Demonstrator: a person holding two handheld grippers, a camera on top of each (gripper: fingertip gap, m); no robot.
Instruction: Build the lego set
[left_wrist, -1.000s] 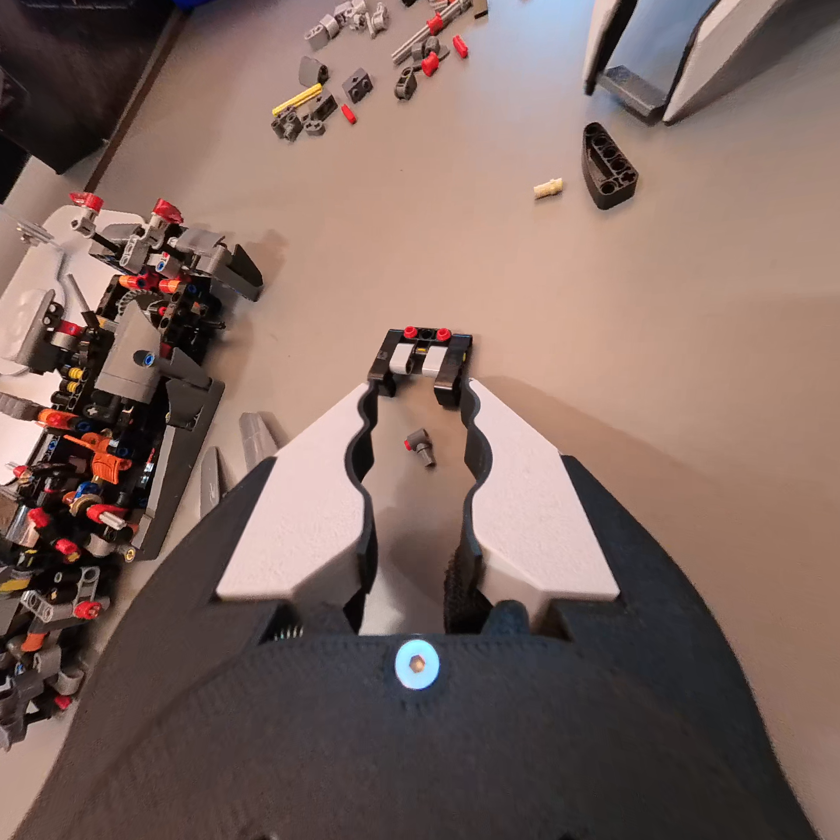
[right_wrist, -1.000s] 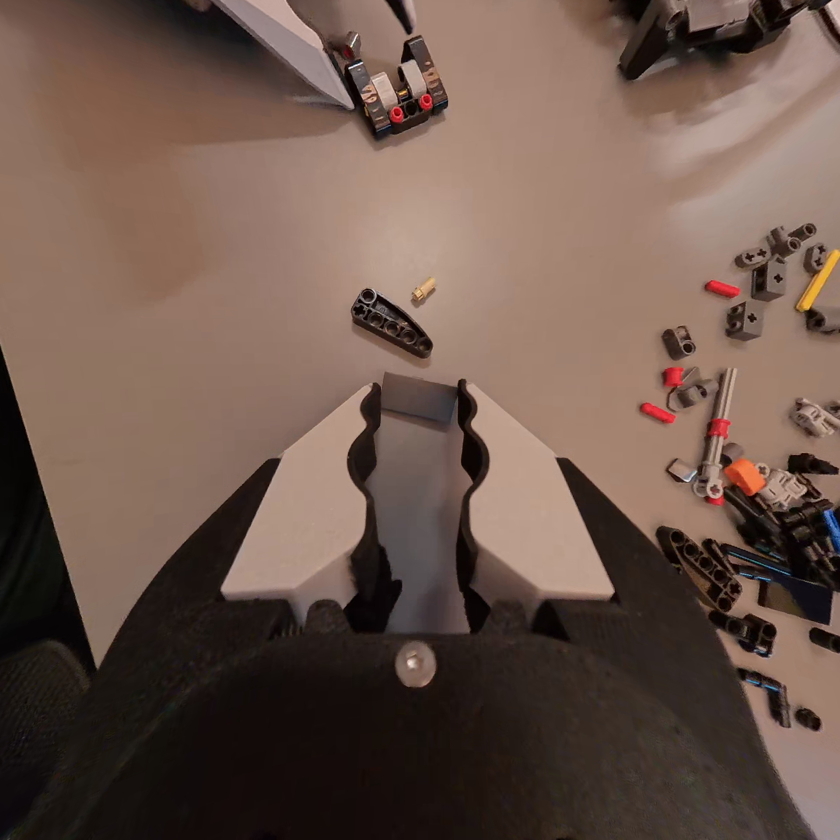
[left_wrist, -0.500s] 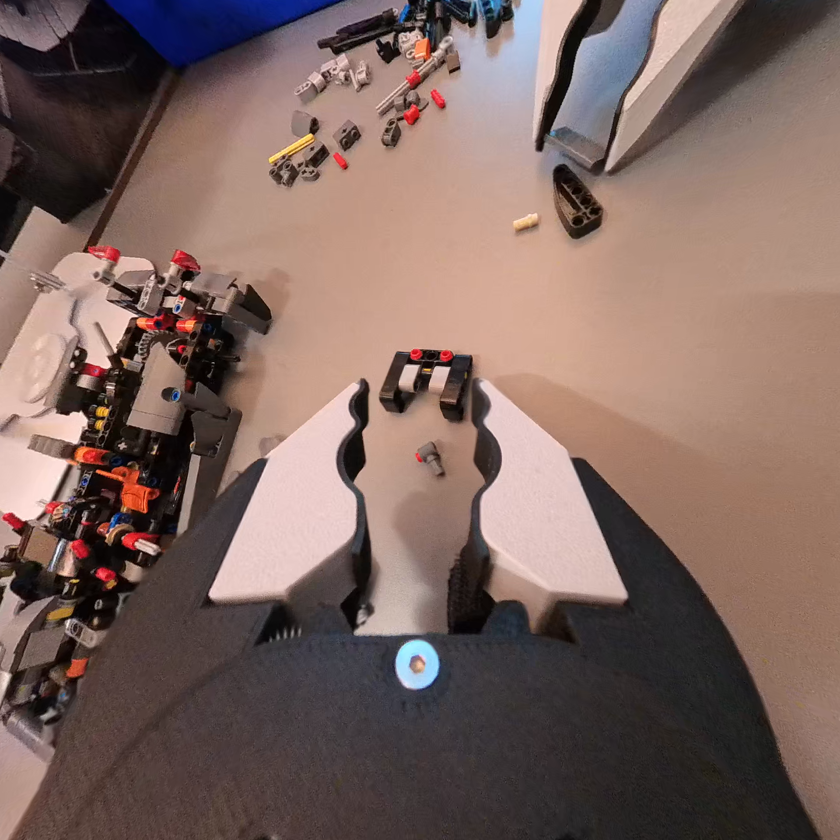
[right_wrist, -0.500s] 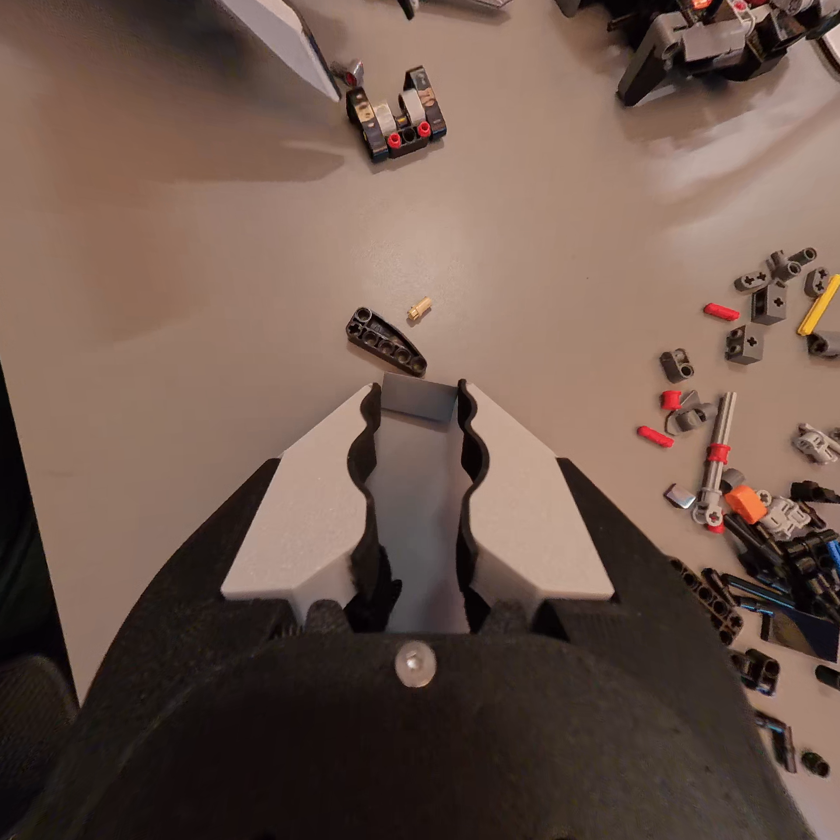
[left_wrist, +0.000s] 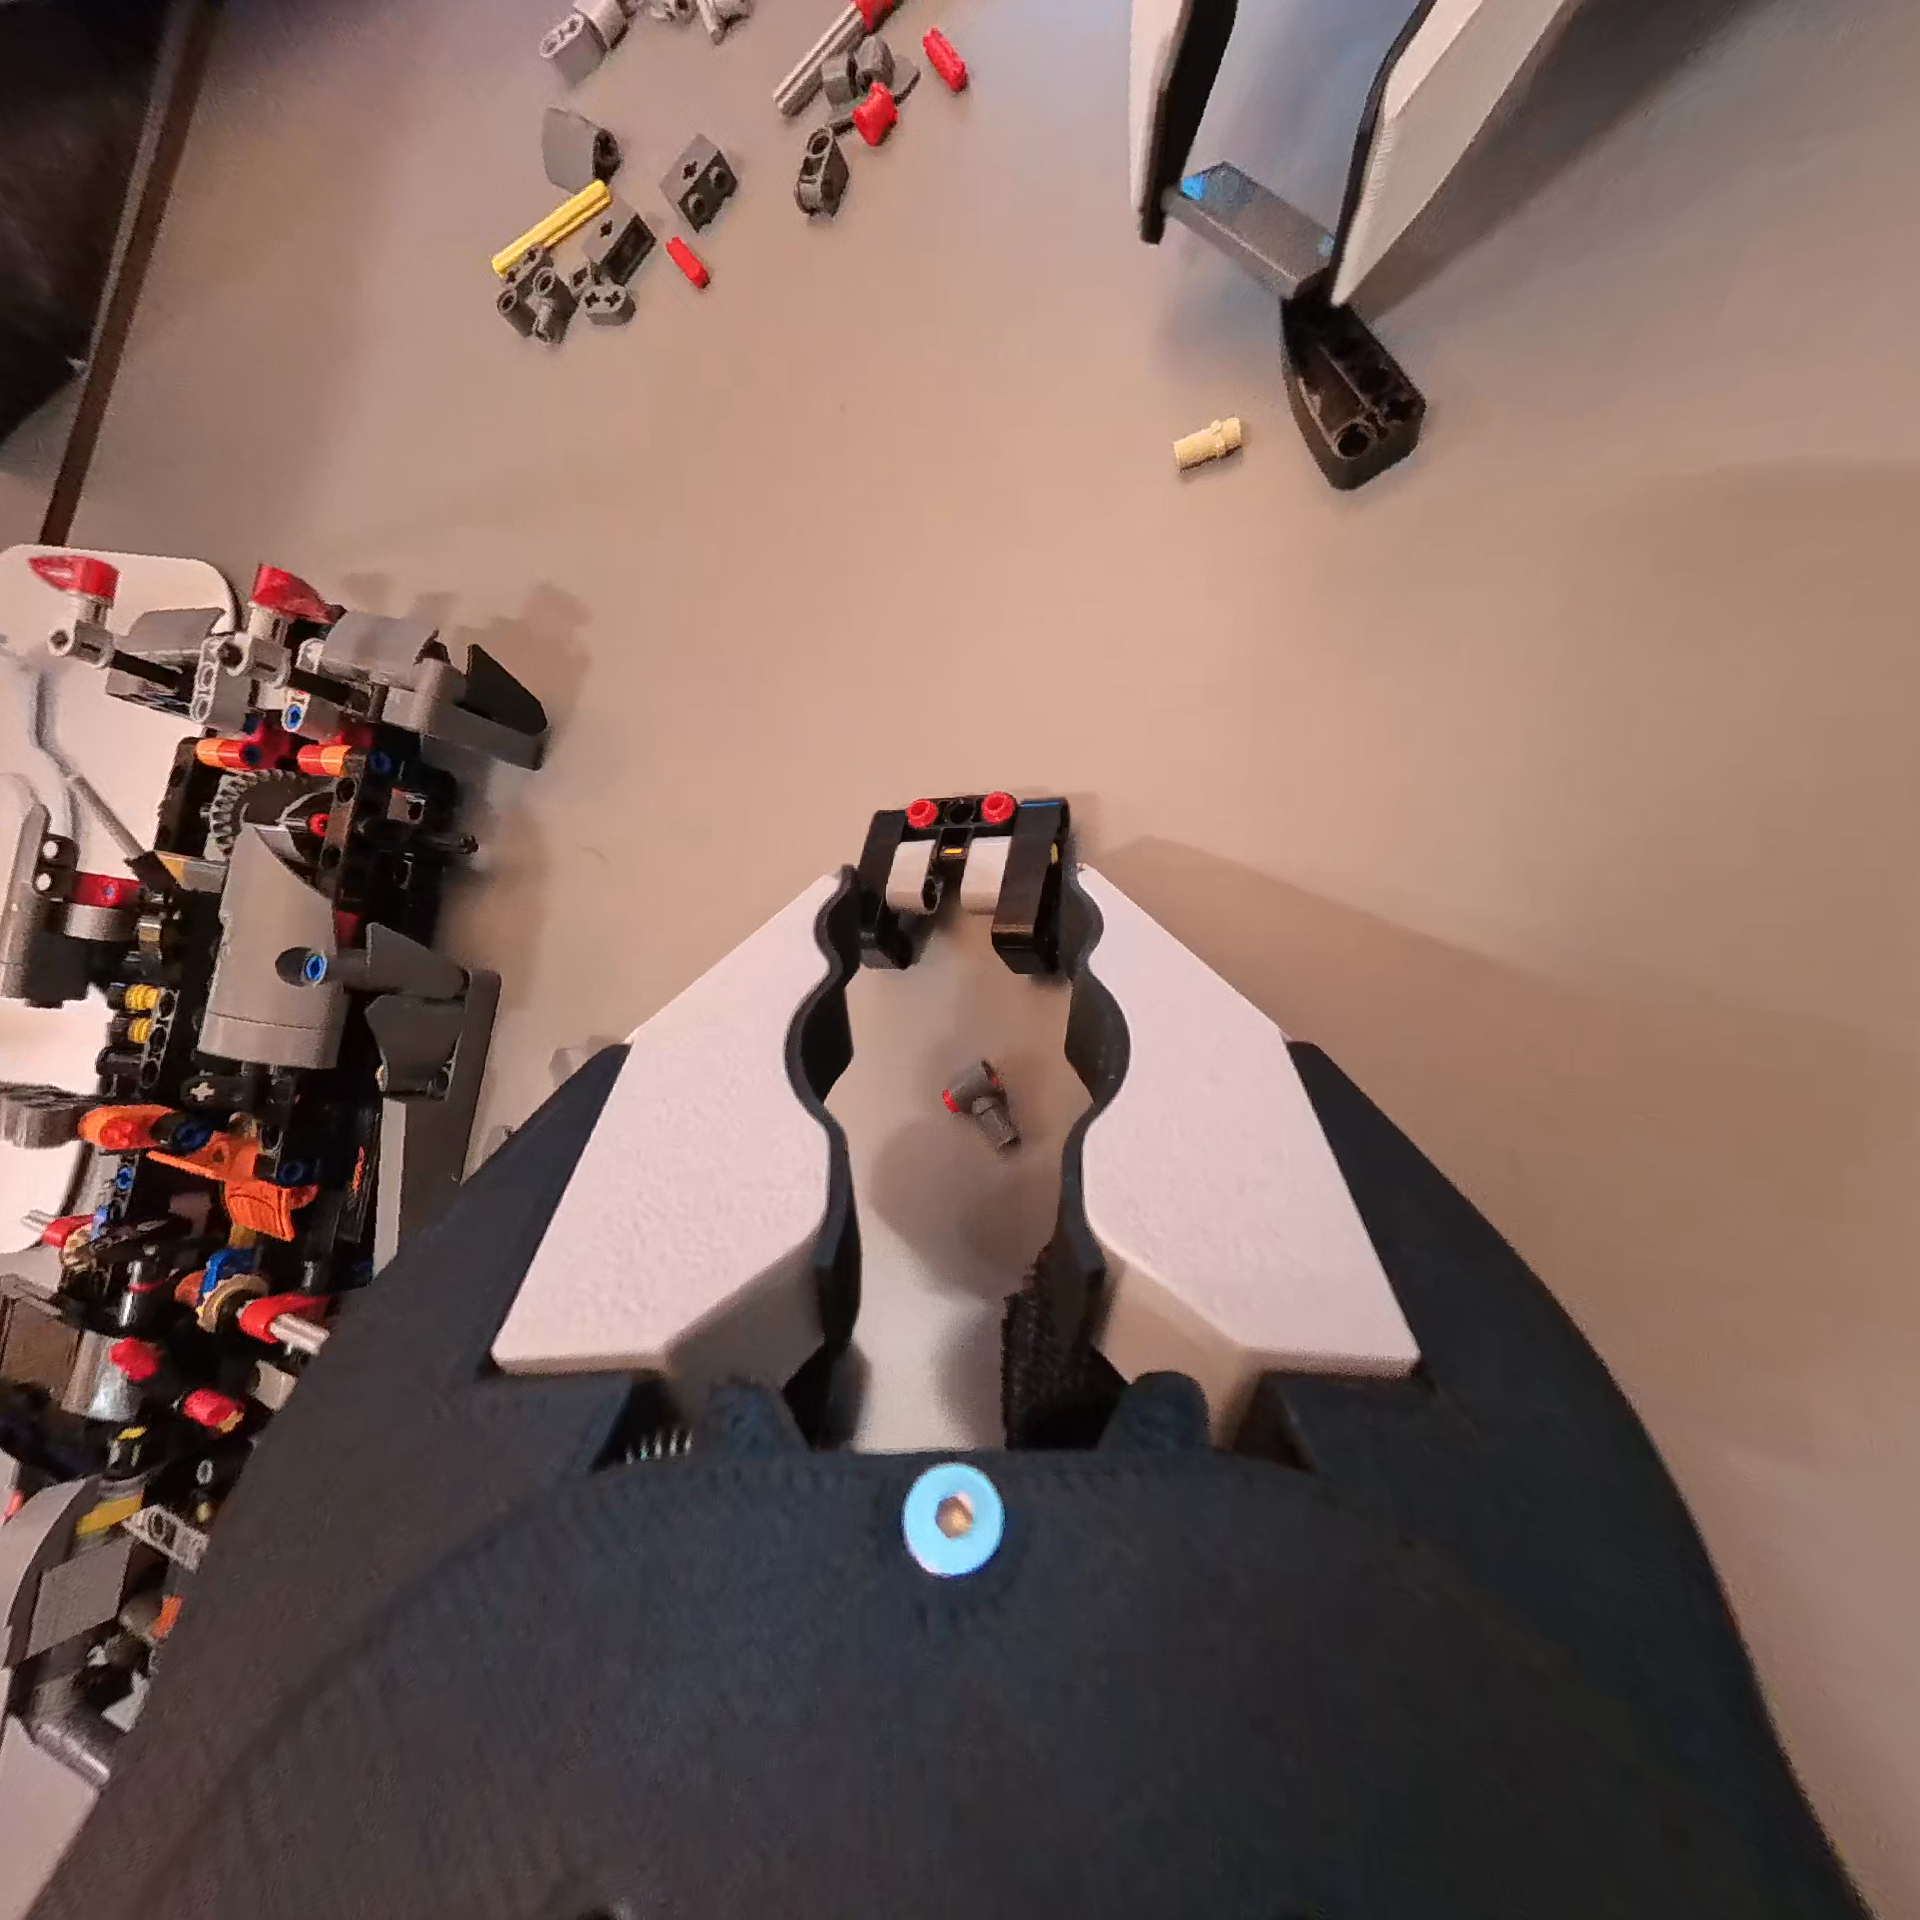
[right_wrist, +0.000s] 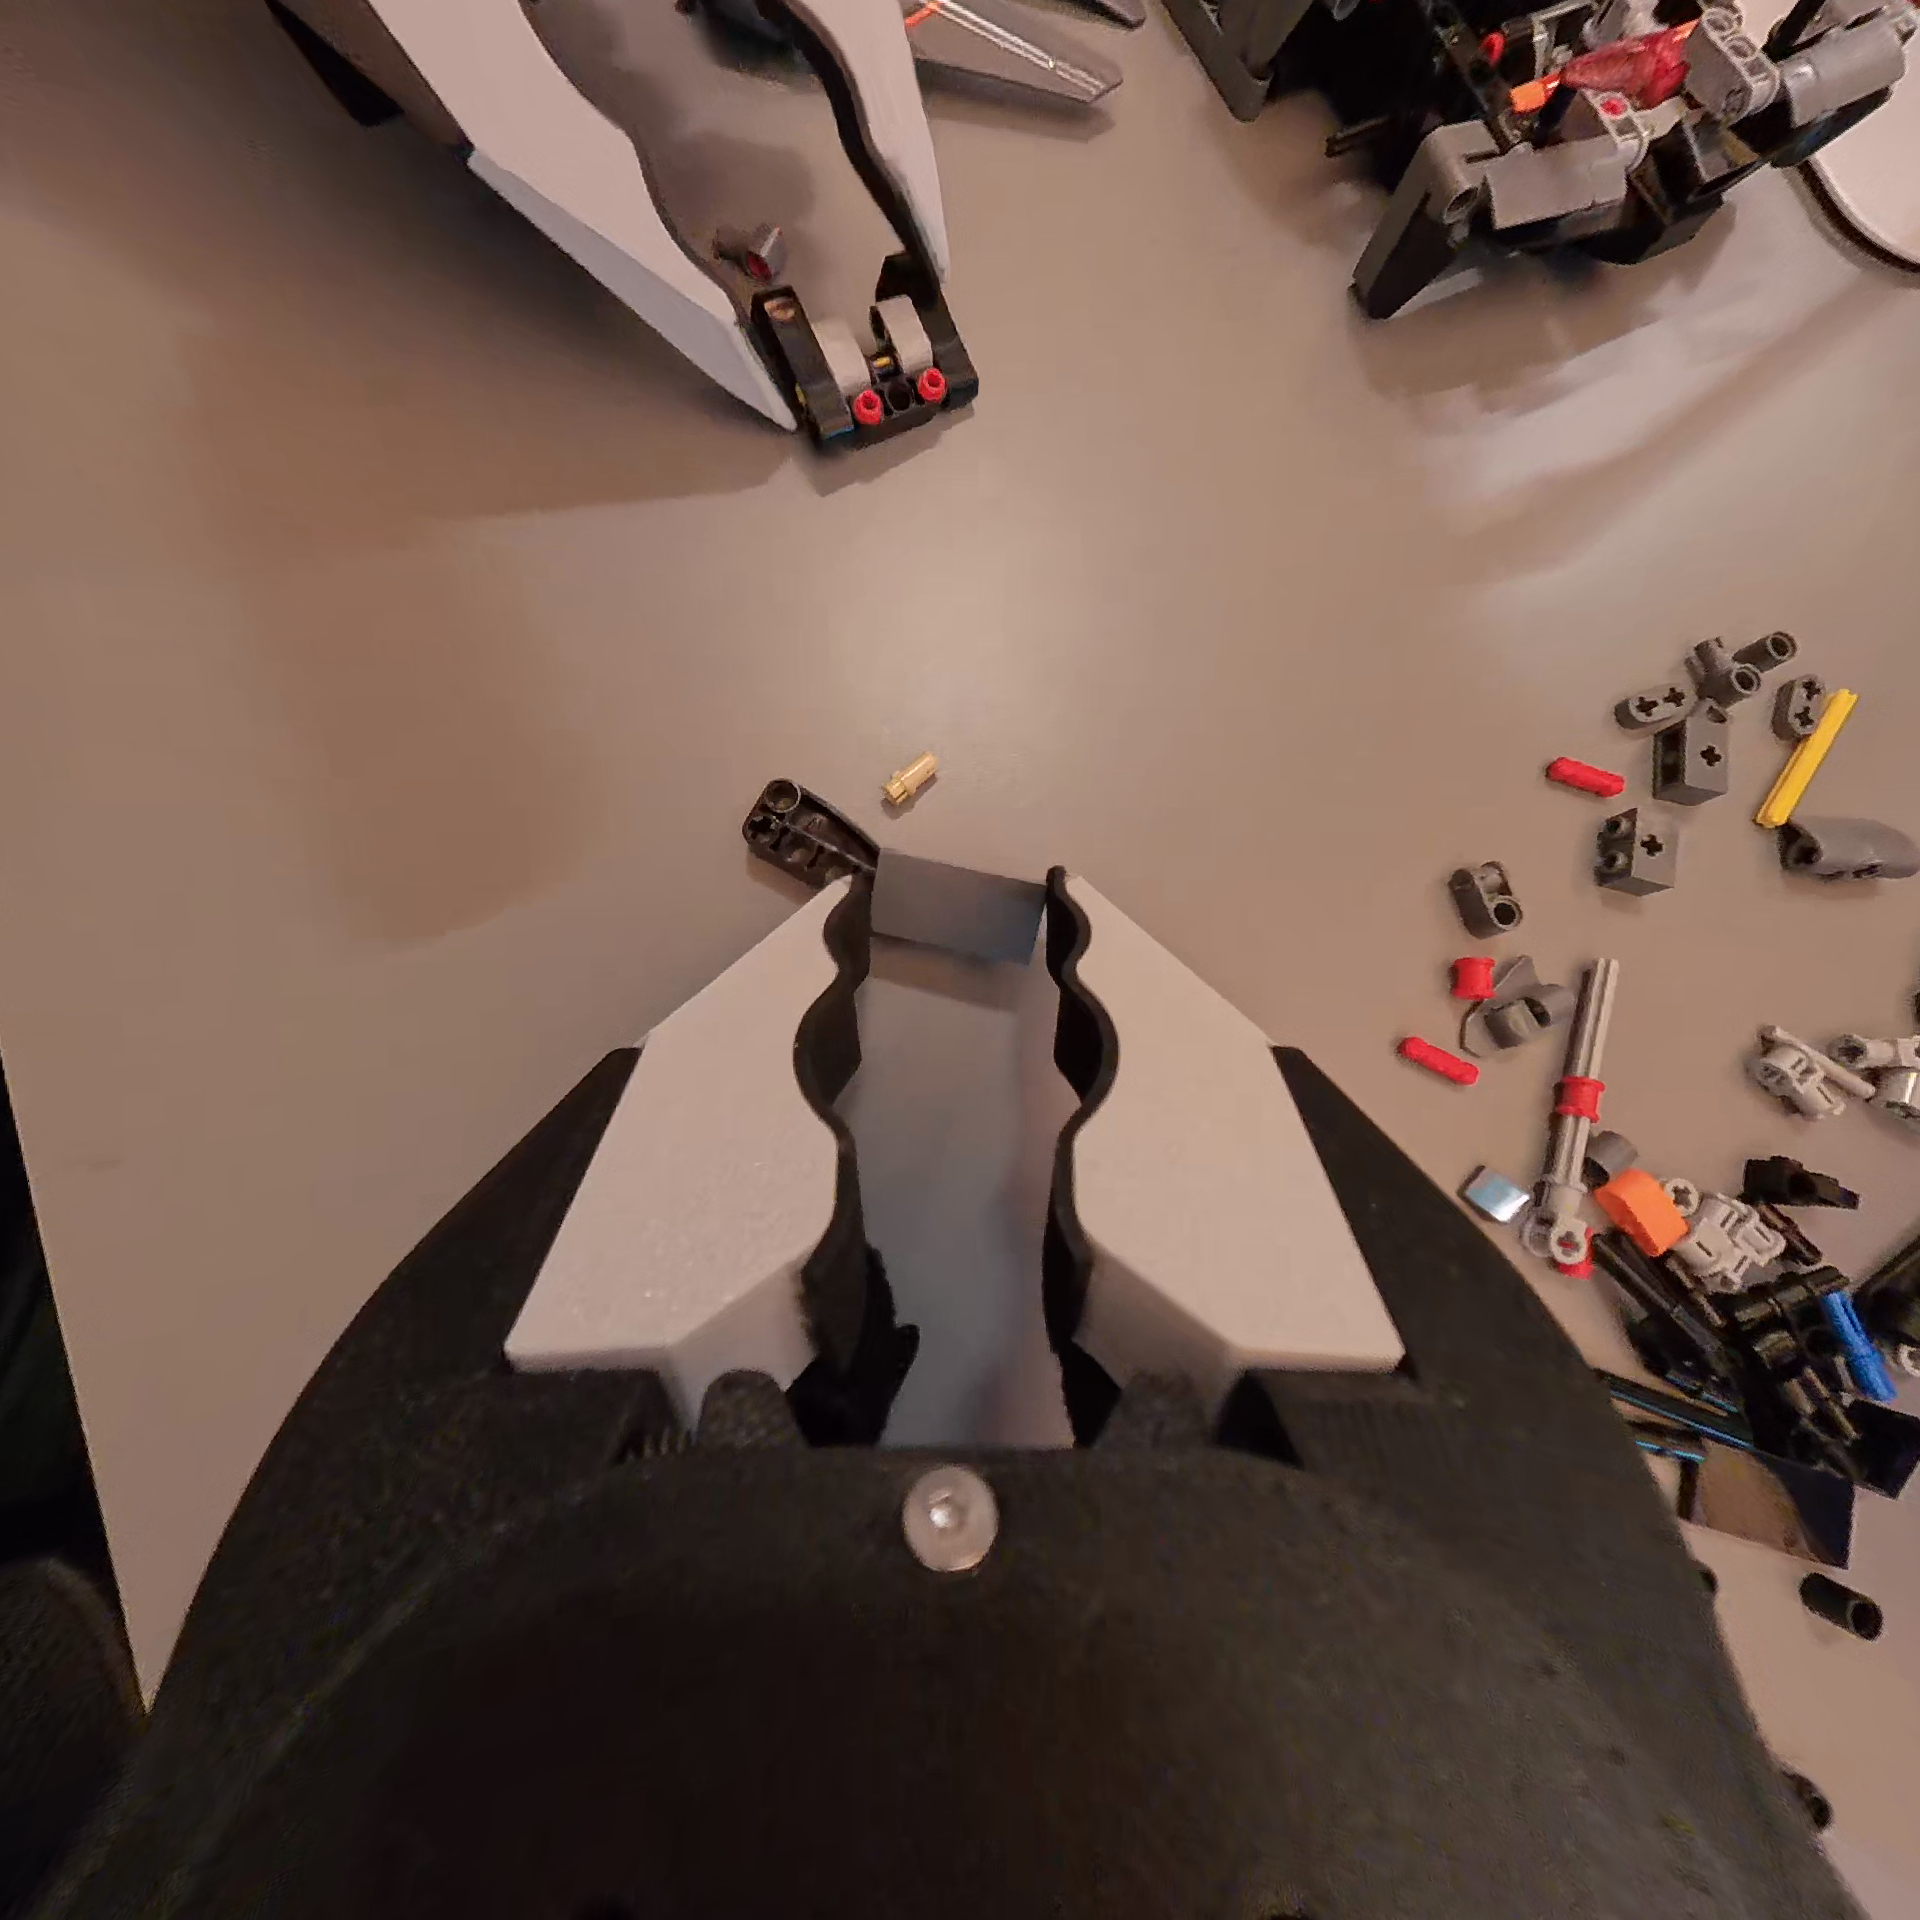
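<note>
A small black sub-assembly with two red pins (left_wrist: 961, 831) lies on the table between the fingertips of my left gripper (left_wrist: 961, 909). The jaws stand on both sides of it, very near its arms, and I see no squeeze; the right wrist view shows the same (right_wrist: 883, 390). A small grey connector with a red pin (left_wrist: 982, 1101) lies between the left fingers. My right gripper (right_wrist: 956, 904) is shut on a dark grey flat tile (right_wrist: 956, 920) and holds it just over a black curved beam (right_wrist: 800, 826). A tan pin (right_wrist: 911, 777) lies beside the beam.
The large partly built model (left_wrist: 260, 987) stands left of my left gripper, on a white sheet (left_wrist: 156, 582). Loose grey, red, yellow and black parts (right_wrist: 1714, 1143) are scattered right of my right gripper. The table edge (right_wrist: 62, 1247) runs along the left of the right wrist view. My hands' fingertips stand some 12 centimeters from each other.
My left gripper backed off the sub-assembly with wider jaws, then came forward again so its tips flank it. My right gripper, still holding the tile, moved forward over the black beam.
</note>
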